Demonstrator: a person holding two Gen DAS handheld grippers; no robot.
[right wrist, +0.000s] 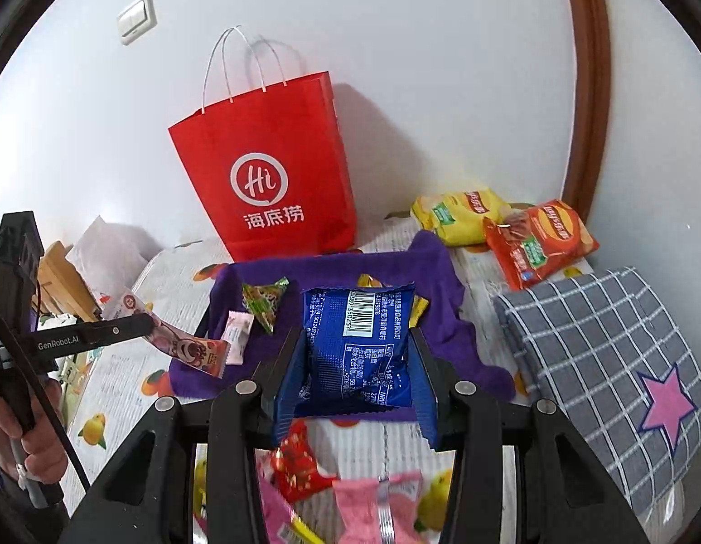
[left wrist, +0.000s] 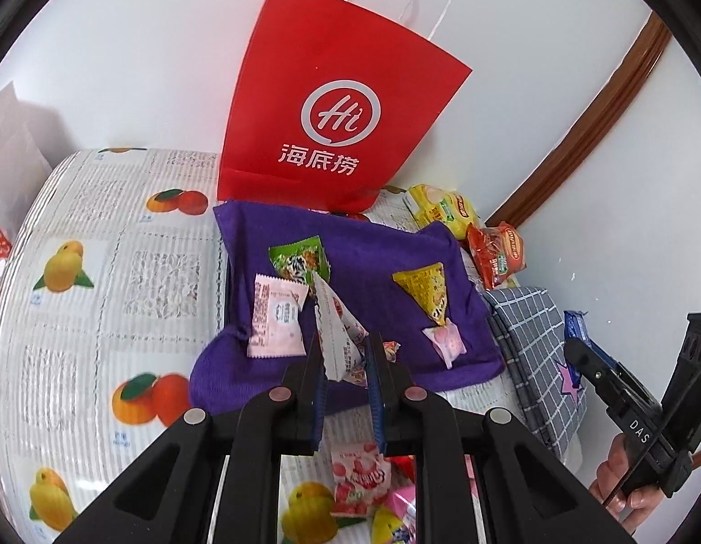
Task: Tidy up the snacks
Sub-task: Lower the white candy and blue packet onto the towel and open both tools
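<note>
My left gripper (left wrist: pixel 346 362) is shut on a long white and pink snack packet (left wrist: pixel 339 331), held above the near edge of a purple cloth (left wrist: pixel 373 245). The same packet (right wrist: pixel 182 340) shows at the left of the right wrist view. My right gripper (right wrist: pixel 357 365) is shut on a blue snack packet (right wrist: pixel 361 340) with a barcode, over the purple cloth (right wrist: pixel 441 281). On the cloth lie a green packet (left wrist: pixel 300 260), a pink packet (left wrist: pixel 277 317), a yellow triangular packet (left wrist: pixel 427 292) and a small pink sweet (left wrist: pixel 445 337).
A red paper bag (left wrist: pixel 336 109) stands against the wall behind the cloth. Yellow (right wrist: pixel 463 215) and orange chip bags (right wrist: pixel 536 240) lie at the back right, beside a folded grey checked cloth (right wrist: pixel 599 344). Loose snacks (right wrist: pixel 359 498) lie below the grippers on the fruit-print table cover (left wrist: pixel 101 272).
</note>
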